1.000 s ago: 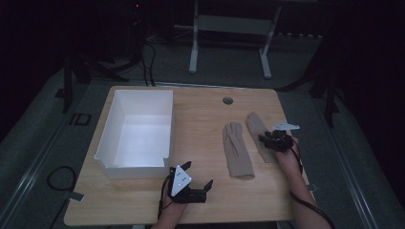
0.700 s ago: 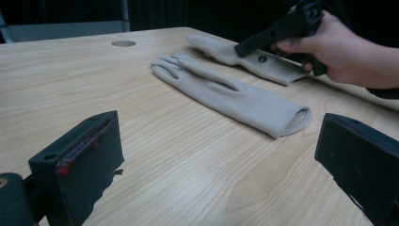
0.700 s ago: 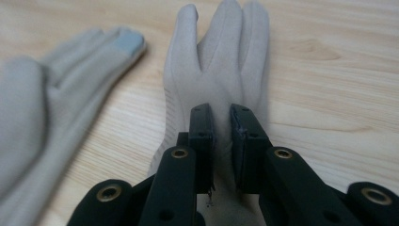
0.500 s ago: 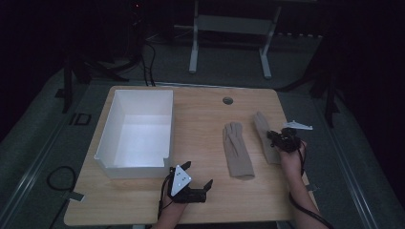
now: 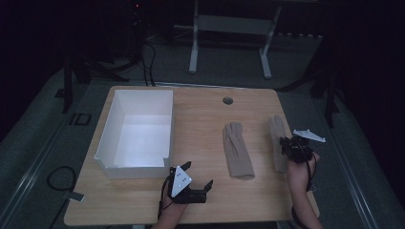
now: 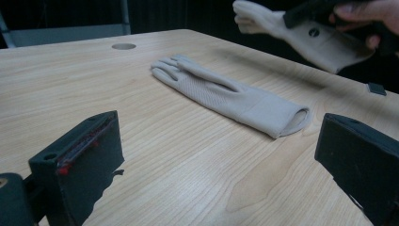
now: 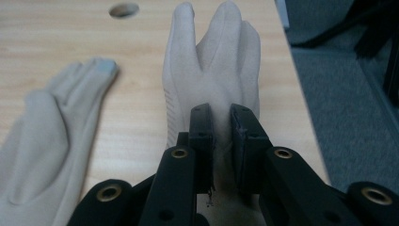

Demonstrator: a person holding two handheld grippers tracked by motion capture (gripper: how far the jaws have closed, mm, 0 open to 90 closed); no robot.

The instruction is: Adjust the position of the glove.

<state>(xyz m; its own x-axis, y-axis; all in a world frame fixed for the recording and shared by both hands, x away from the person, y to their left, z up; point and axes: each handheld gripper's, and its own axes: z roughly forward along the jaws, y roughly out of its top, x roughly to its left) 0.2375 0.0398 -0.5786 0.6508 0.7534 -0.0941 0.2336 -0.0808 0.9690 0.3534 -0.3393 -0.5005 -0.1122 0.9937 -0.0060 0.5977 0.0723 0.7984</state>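
From the high view, a person is sitting at a wooden table (image 5: 200, 119) in a dark room, a gripper in each hand. The right gripper (image 5: 291, 147) is pinching the right-hand beige glove (image 5: 277, 138) near the table's right edge. A second earlier that glove was lying closer to the other glove (image 5: 238, 149); it is now sitting farther right and straighter, so the gripper has been dragging or lifting it. That suggests the pick-up is under way, probably toward the white box (image 5: 138, 129) well to the left. The left gripper (image 5: 198, 183) is resting at the near edge, unmoved over that second, jaws spread.

In the left gripper view, the two black jaws are standing wide apart with nothing between them. The second glove (image 6: 230, 96) is lying flat on the wood ahead of the jaws, cuff nearest the right jaw. Beyond it, up and to the right, the person's right hand (image 6: 371, 19) is holding its gripper on the first glove (image 6: 301, 40), which is looking raised off the table.

In the right gripper view, the jaws are closing on a fold of the held glove (image 7: 211, 66), nearly together with fabric pinched between them. Its fingers are pointing away beyond the jaw tips. The other glove (image 7: 47, 136) is lying to the left of the jaws, apart from them.
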